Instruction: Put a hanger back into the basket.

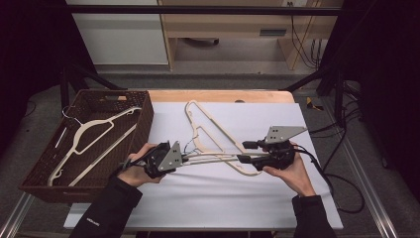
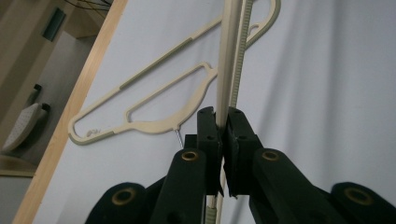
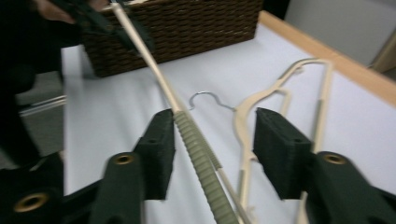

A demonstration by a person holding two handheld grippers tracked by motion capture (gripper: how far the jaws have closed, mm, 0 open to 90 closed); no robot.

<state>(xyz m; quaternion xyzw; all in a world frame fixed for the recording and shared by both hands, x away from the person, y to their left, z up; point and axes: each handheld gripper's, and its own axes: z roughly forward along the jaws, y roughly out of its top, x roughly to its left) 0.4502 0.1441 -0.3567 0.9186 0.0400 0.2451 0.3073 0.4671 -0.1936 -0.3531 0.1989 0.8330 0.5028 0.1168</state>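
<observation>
So I'm mid pick-up on a cream hanger (image 1: 218, 159), which spans the centre of the high view between my two hands, above the white-covered tabletop (image 1: 208, 208). My left gripper (image 1: 184, 158) has its fingers (image 2: 208, 135) pressed tight on the hanger's thin bar, a solid pinch. My right gripper (image 3: 212, 154) is spread wide, the ribbed bar running between its fingers (image 3: 161, 149) close by the left one, nothing clamped yet. A second hanger (image 1: 208, 126) lies flat just behind. Next, I figure, close the right side, then swing it over to the wicker basket (image 1: 143, 124) at the left, where another hanger (image 1: 89, 136) sits.
</observation>
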